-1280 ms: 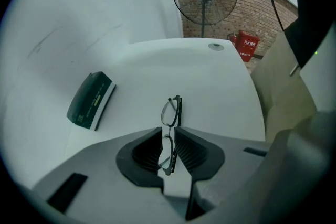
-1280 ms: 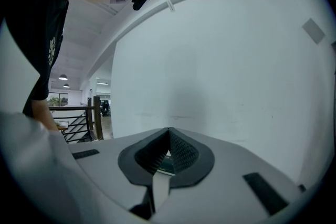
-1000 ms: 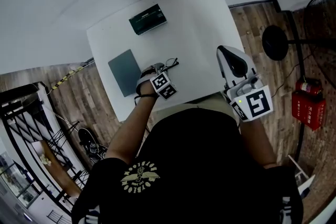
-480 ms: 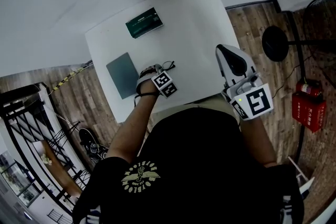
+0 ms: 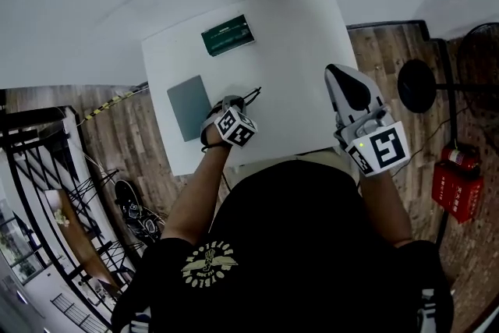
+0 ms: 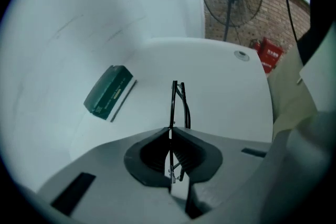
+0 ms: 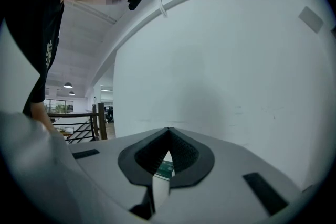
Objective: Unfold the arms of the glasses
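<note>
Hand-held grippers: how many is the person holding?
2. The left hand-held gripper is over the white table, shut on the glasses. The right hand-held gripper is near the table's right edge, shut on nothing.

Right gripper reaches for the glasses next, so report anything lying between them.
Nothing visible: only bare table separates the right gripper from the glasses clamped in the left gripper. The green box and grey pad lie off that line.

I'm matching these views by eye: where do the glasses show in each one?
Head view: glasses mid-table, at the tip of the left gripper.
Left gripper view: centre, edge-on, clamped between the jaws.
Right gripper view: not in it.
Shared landmark: green box, seen in all three.
</note>
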{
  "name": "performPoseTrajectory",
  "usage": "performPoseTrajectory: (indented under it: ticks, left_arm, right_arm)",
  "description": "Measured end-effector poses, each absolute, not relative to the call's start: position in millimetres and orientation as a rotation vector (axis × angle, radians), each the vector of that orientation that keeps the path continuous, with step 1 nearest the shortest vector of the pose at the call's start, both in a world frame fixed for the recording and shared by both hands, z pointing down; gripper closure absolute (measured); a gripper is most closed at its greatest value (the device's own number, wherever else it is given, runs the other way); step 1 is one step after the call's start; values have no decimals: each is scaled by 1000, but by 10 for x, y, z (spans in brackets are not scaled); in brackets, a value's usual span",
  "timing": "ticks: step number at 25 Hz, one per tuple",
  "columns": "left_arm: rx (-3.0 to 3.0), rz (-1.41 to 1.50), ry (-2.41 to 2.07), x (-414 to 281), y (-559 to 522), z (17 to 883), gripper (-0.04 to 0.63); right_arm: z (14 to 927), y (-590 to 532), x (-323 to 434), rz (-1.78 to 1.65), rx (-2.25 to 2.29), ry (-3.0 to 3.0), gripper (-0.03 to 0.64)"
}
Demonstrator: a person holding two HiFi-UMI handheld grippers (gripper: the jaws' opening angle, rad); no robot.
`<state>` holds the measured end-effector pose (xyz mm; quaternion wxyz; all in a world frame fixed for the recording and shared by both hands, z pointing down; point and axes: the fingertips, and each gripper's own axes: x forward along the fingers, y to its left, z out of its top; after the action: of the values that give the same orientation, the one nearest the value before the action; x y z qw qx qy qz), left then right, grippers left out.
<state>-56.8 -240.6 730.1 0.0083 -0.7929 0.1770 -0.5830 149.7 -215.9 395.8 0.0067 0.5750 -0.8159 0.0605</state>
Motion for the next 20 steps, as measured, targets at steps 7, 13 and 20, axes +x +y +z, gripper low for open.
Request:
performPoseTrajectory:
  ticks: [7, 13, 20]
  left_arm:
    - [-2813, -1418, 964, -625, -2540, 6630, 575]
    - [-2991, -1015, 1258, -711, -2607, 5864, 575]
    - [-3026, -649, 1406, -874, -2589, 5060, 575]
  right_arm:
    - [3853, -2242, 1226, 158, 1662, -2661, 618]
    - [3781, -2294, 1004, 139, 1563, -2733, 618]
    - [3686, -2327, 714, 131, 1459, -2806, 618]
